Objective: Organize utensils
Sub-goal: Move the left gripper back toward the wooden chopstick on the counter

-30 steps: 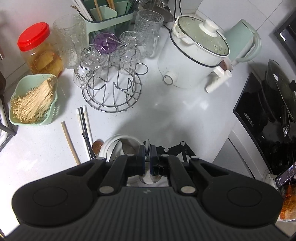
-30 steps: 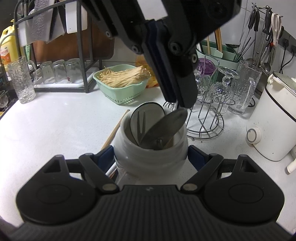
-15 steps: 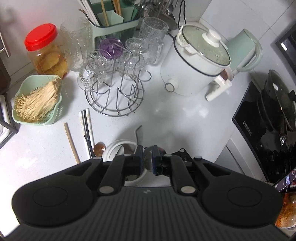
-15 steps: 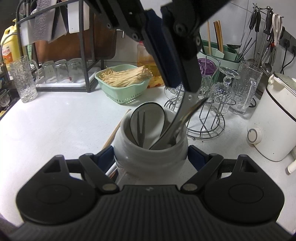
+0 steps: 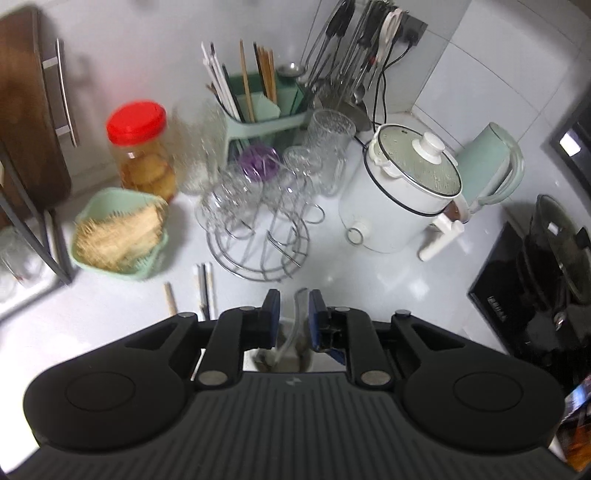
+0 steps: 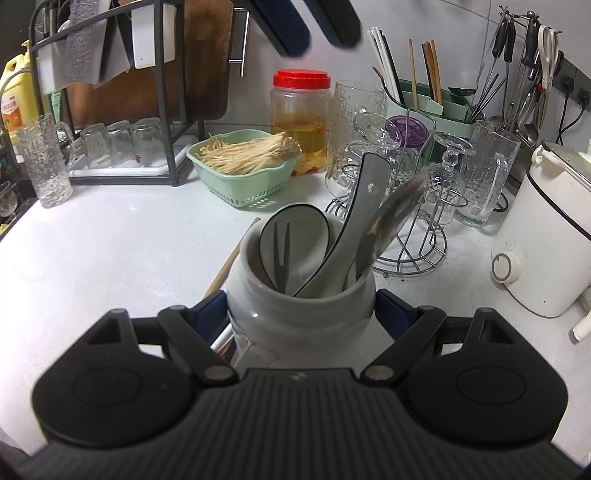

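My right gripper [image 6: 301, 314] is shut on a white ceramic utensil jar [image 6: 299, 306] that stands on the counter. Inside the jar lean a grey ladle-like spoon [image 6: 364, 199], a small fork [image 6: 280, 251] and a blurred metal spoon [image 6: 397, 210]. High above the jar, my left gripper [image 5: 293, 314] has its jaws opening. The metal spoon's handle [image 5: 297, 317] shows in the gap below them, and the pads do not press on it. The left fingertips [image 6: 291, 29] appear at the top of the right wrist view. A loose wooden chopstick [image 5: 170, 297] and a white and black pair [image 5: 205, 288] lie beside the jar.
Behind the jar are a green basket of pale sticks [image 5: 118, 236], a red-lidded jar [image 5: 142, 147], a wire rack of glasses [image 5: 258, 229] and a green chopstick holder [image 5: 258, 110]. A white cooker [image 5: 399, 192] stands to the right, a black hob [image 5: 535, 288] beyond it. A dish rack [image 6: 122, 110] stands on the left.
The left gripper let go of the metal spoon, which now rests in the jar, then rose and drew back with its jaws parting. The right gripper kept still on the jar.
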A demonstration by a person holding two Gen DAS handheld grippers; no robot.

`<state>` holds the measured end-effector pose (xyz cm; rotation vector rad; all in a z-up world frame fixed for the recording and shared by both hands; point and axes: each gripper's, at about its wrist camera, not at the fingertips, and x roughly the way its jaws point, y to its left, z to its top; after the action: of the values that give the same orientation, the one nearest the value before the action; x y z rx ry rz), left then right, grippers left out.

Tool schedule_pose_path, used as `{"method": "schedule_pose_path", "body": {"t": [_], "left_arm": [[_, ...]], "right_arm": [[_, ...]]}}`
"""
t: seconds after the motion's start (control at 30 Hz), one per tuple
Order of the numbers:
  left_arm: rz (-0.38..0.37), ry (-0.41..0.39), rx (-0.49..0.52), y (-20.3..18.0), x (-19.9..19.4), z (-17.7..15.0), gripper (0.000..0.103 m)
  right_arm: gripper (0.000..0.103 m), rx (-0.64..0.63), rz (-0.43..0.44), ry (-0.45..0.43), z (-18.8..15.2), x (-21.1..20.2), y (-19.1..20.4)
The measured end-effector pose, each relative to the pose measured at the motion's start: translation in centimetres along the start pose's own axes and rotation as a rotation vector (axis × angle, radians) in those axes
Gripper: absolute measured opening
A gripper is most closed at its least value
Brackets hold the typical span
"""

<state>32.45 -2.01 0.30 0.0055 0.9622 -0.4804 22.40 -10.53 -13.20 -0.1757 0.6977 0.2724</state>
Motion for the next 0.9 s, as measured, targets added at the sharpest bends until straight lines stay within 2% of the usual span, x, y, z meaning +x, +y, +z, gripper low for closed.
{"method": "schedule_pose_path", "body": {"t": [0.1, 0.47, 0.6, 0.67, 0.9], "left_arm": [[0.034, -0.034, 0.038, -0.1, -0.8, -0.5, 0.019], [0.047, -0.088, -0.041, 2.3, -2.1, -2.6, 0.020], [0.074, -0.100, -0.054, 3.5, -2.1, -4.0, 0.032], [0.093, -0.105, -0.067, 4.2, -2.1, -4.8, 0.034], [0.130, -0.113, -0.149, 7.2, -1.4, -7.6, 0.035]], "right_arm": [[0.089, 0.002, -0.002, 0.001, 0.0, 0.0, 0.0], [0.089, 0.010, -0.015, 0.000, -0.2, -0.1, 0.1], [0.089, 0.014, -0.020, 0.002, -0.2, -0.2, 0.1], [0.089, 0.017, -0.021, 0.002, -0.3, -0.2, 0.1], [0.089, 0.022, -0.015, -0.002, -0.5, -0.3, -0.4]]}}
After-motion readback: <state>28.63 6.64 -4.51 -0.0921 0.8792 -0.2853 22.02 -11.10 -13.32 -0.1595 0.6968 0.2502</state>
